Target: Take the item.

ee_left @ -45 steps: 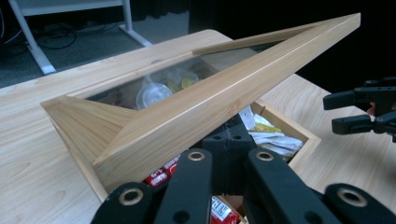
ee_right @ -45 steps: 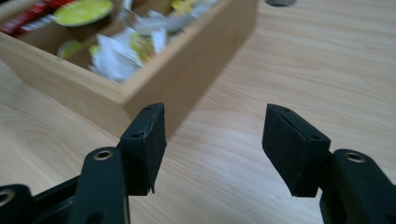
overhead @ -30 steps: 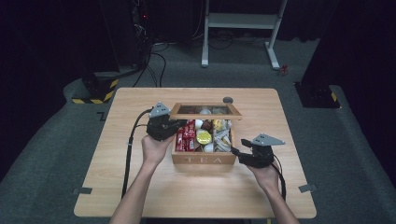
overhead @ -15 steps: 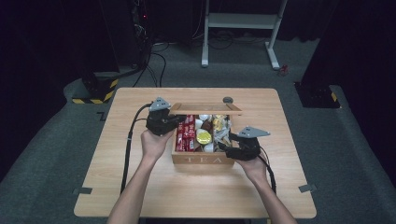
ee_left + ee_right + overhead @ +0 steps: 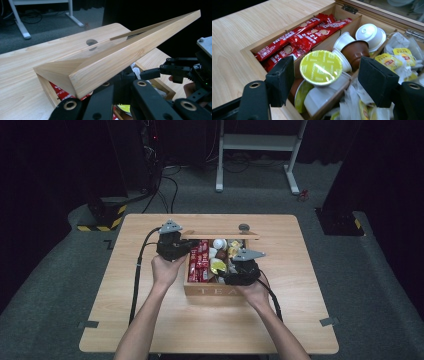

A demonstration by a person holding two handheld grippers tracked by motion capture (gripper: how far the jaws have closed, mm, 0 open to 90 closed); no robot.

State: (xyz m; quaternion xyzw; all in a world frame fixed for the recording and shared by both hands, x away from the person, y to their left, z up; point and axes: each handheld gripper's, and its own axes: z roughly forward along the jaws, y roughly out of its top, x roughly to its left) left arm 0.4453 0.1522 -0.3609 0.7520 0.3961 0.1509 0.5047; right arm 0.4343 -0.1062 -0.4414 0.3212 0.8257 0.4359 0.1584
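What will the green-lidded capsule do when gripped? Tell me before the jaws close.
The green-lidded capsule lies tilted on other loose capsules, so it may shift or roll. Its foil lid looks thin and could dent. The right gripper, jaws open, straddles it; its rounded cup may slip.

This looks like a lab or recording studio rather than a home. In the high view a single light wooden table [image 5: 150, 320] stands in the middle of the frame on grey carpet [image 5: 45, 285], with black curtains or dark panels closing in the left and right sides. At the upper left, behind the table, a dark equipment rack [image 5: 145, 145] shows small red lights, and black cables [image 5: 167, 185] snake from it across the floor. A base marked with yellow-and-black hazard stripes [image 5: 102, 217] sits at the left — another at the right edge. At the top centre stands a white metal frame [image 5: 260, 150] — bare, functional furniture.
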